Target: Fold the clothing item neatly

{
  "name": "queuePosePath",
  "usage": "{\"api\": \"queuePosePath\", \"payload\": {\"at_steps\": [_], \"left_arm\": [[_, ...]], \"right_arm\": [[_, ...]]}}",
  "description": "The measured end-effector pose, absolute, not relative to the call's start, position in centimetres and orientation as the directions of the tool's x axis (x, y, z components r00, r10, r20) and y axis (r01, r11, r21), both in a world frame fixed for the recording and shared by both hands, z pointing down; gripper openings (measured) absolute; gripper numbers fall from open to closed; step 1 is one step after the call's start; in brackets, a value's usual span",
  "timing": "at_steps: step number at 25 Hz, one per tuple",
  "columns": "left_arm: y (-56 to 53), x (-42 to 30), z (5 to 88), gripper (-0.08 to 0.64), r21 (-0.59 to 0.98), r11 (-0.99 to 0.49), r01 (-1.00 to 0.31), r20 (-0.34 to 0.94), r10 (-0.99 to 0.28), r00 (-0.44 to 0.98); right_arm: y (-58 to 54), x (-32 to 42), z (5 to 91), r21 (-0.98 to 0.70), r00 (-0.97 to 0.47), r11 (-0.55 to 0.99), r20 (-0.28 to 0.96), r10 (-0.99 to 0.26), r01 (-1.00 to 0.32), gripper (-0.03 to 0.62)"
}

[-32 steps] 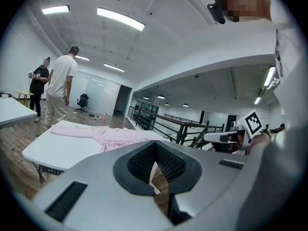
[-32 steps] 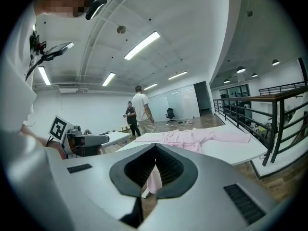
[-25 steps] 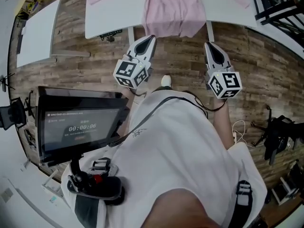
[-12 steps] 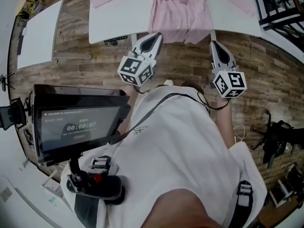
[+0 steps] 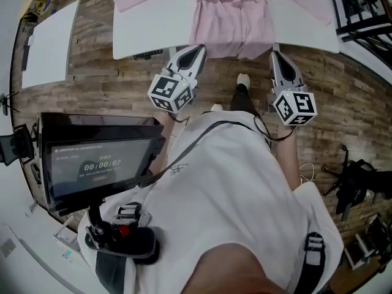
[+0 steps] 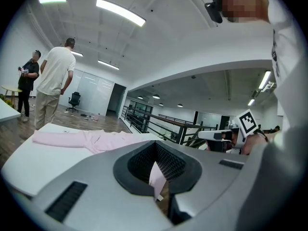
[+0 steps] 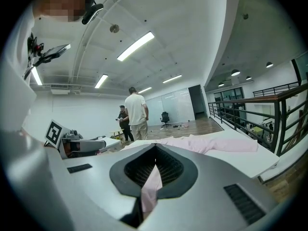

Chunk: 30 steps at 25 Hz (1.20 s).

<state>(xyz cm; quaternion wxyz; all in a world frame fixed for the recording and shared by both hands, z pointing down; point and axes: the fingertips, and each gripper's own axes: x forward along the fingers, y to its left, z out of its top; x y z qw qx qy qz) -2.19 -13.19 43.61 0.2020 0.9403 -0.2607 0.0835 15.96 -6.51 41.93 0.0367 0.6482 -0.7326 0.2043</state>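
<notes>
The pink garment lies spread on the white table, its hem draping over the near edge. My left gripper and right gripper are both clenched on nothing, either side of that hem.

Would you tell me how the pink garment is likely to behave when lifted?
Probably floppy: the garment hangs limp over the table edge. Likely light, as the cloth looks thin and creased. It may slide on the smooth white top when pulled.
</notes>
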Motion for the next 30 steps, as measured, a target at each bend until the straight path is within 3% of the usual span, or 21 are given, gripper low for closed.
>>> {"api": "queuePosePath", "payload": {"at_steps": [9, 26, 30], "left_arm": [[-17.4, 0.5, 43.4, -0.002, 0.318, -0.754, -0.574, 0.275, -0.506, 0.817], [-29.1, 11.9, 45.2, -0.002, 0.307, -0.634, -0.709, 0.341, -0.623, 0.704], [-29.4, 11.2, 45.7, -0.002, 0.307, -0.596, -0.742, 0.373, -0.642, 0.67]], "right_arm": [[-11.9, 19.3, 42.3, -0.246, -0.213, 0.137, 0.316, -0.924, -0.959, -0.003], [-24.8, 32.3, 46.2, -0.309, -0.348, 0.245, 0.344, -0.872, -0.919, -0.003], [-26.1, 32.3, 47.0, -0.321, -0.379, 0.269, 0.353, -0.855, -0.908, -0.003]]}}
